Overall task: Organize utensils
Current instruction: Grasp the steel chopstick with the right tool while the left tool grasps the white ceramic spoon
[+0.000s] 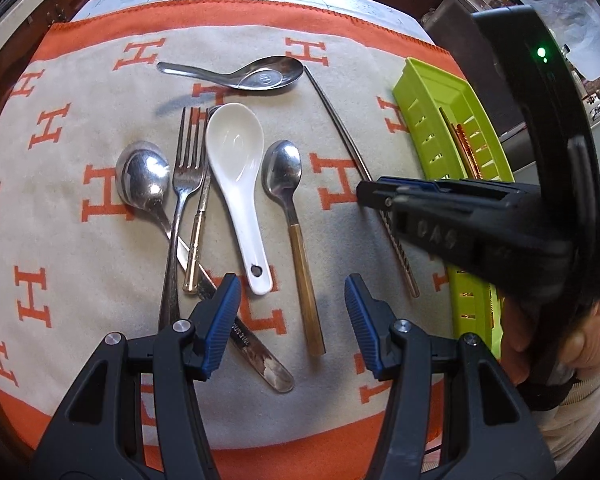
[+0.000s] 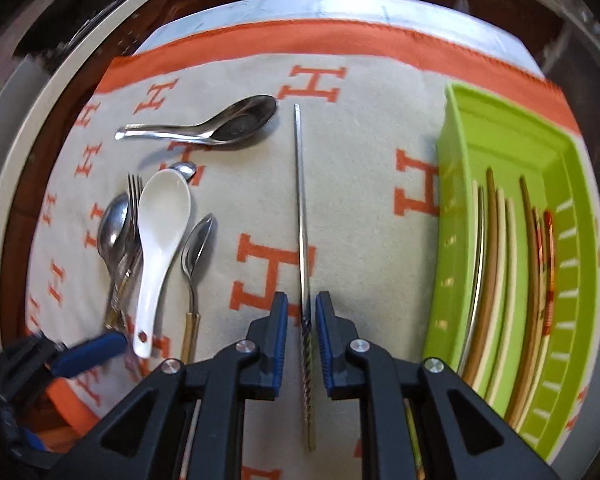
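Covering white table [image 2: 228, 8], beige cloth [image 1: 100, 248] with orange H pattern; dark wooden cabinets behind, blurred. Green tray [image 2: 500, 152] at right holds chopsticks. Left gripper [image 1: 292, 320] hovers low, fingers spread, over gold-handled spoon [image 1: 296, 236]. Right gripper [image 2: 302, 340] straddles steel chopstick [image 2: 300, 200], jaws nearly closed, contact probably not made.
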The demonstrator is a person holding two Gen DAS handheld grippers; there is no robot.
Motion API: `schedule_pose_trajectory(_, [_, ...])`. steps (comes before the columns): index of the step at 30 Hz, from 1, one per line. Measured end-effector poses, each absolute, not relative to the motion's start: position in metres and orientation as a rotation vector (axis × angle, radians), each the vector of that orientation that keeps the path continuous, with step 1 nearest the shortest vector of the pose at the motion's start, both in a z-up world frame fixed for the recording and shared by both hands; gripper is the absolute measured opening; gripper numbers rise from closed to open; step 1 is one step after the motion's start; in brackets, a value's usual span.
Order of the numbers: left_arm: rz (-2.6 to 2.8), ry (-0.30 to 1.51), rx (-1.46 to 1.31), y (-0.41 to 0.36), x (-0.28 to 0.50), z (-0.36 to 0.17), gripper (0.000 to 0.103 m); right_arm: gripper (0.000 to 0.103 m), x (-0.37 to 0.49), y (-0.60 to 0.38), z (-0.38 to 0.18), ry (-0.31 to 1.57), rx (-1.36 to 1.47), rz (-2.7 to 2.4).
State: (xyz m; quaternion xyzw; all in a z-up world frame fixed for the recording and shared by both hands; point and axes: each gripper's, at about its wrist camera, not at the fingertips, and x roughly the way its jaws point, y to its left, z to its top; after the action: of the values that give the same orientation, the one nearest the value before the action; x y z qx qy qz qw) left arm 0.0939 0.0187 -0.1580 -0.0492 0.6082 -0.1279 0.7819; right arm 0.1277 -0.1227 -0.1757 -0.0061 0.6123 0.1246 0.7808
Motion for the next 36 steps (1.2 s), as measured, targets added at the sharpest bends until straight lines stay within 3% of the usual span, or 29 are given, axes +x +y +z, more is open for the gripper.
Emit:
schedule_pose_trajectory(2, [-0.273,1.319,-0.09,0.015,0.096,-0.159,0.051,0.006,0.122,-0.117,-0.176,1.284,-0.076,0.259])
schedule_pose_trajectory(28, [-0.165,1.513,0.159,-0.03,0.158,-0.191,0.051,0.005,0.096,-0.197,-0.137,1.165,0.366,0.338])
schedule_pose_trajectory(29, [-0.169,1.515,0.166,-0.034,0.163,-0.192,0.047,0.005,0.095,-0.199,-0.138,1.165,0.374,0.339])
schedule_pose_trajectory(30, [-0.175,1.514,0.169,-0.035,0.169,-0.192,0.035,0.005,0.094,-0.202,-0.138,1.166,0.383,0.338])
schedule_pose_trajectory(32, [-0.177,1.508,0.18,-0.039,0.169,-0.188,0.021,0.005,0.093,-0.206,-0.141,1.169,0.395,0.332])
schedule_pose_trajectory(36, [-0.193,1.494,0.126,-0.038,0.171,-0.186,0.008,0.005,0.089,-0.212,-0.143,1.171,0.42,0.326])
